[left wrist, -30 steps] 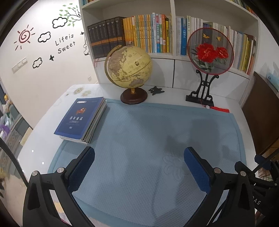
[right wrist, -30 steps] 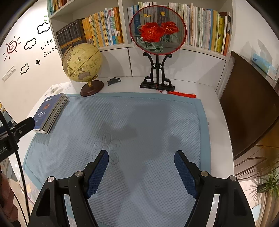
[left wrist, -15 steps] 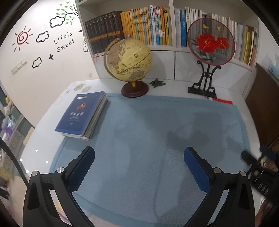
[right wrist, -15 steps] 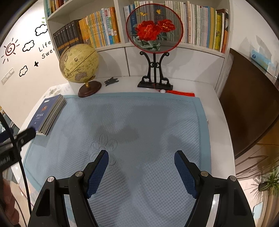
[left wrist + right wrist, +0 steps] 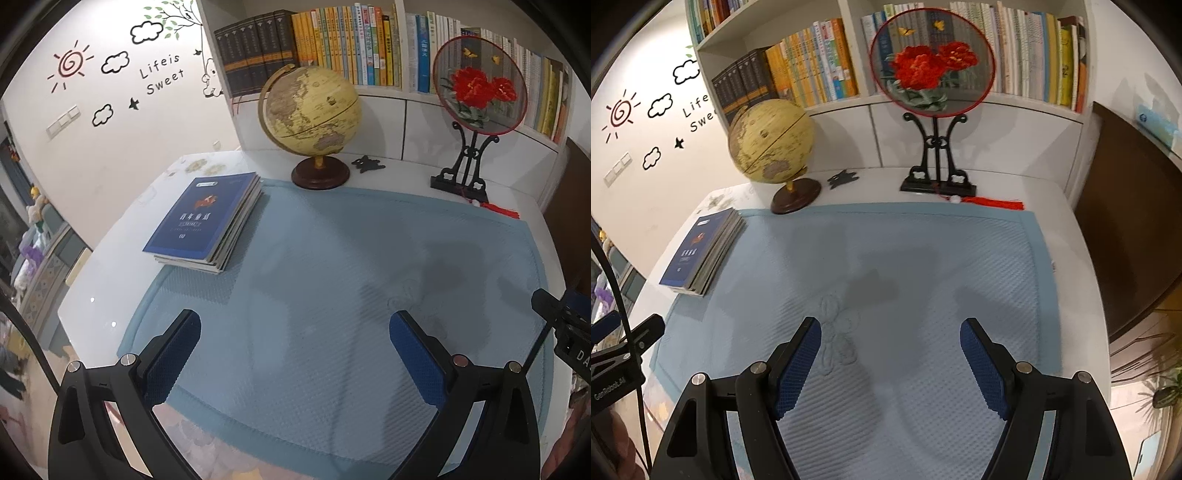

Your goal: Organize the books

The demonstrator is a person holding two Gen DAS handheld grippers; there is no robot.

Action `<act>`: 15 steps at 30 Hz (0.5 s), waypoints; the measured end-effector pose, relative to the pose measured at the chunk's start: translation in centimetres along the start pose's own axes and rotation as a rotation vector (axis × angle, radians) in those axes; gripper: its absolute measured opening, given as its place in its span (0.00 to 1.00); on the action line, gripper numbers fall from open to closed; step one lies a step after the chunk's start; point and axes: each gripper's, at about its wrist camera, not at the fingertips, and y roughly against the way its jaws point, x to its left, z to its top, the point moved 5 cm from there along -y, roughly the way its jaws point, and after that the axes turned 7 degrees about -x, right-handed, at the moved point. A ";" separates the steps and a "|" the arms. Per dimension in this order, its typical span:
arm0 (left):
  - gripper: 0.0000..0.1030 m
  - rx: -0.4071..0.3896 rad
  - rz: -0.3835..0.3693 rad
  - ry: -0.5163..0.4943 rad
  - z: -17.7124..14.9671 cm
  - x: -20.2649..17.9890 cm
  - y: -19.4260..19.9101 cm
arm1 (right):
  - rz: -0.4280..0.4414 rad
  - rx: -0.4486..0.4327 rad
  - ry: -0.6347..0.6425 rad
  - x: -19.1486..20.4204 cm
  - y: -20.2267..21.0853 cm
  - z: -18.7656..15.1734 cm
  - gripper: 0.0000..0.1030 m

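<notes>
A stack of thin books with a dark blue cover (image 5: 201, 218) lies flat at the left edge of the blue mat (image 5: 314, 295), ahead and left of my left gripper (image 5: 293, 332). That gripper hangs open over the mat with nothing between its blue pads. In the right wrist view the same stack (image 5: 701, 251) sits at the far left, and my right gripper (image 5: 890, 334) is open over the mat's middle (image 5: 905, 266), empty. Rows of upright books (image 5: 343, 44) fill the shelf behind the desk.
A yellow globe (image 5: 310, 110) on a round wooden base stands at the mat's back edge. A red flower fan on a black stand (image 5: 478, 92) with a red tassel (image 5: 993, 202) is to its right. A small black ornament (image 5: 367, 163) lies between them. A dark cabinet (image 5: 1126, 229) borders the right.
My left gripper has shifted left and forward, so the book stack now sits nearer the centre of its view. The right gripper's view has barely changed.
</notes>
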 end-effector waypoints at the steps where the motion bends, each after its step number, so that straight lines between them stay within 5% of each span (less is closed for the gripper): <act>1: 0.99 0.001 -0.002 0.001 0.0 0.0 -0.1 | 0.000 -0.006 0.008 0.1 0.1 0.0 0.74; 15: 0.99 -0.001 -0.019 0.006 -0.2 -0.7 0.1 | -0.016 0.004 -0.021 -1.6 0.3 -0.4 0.74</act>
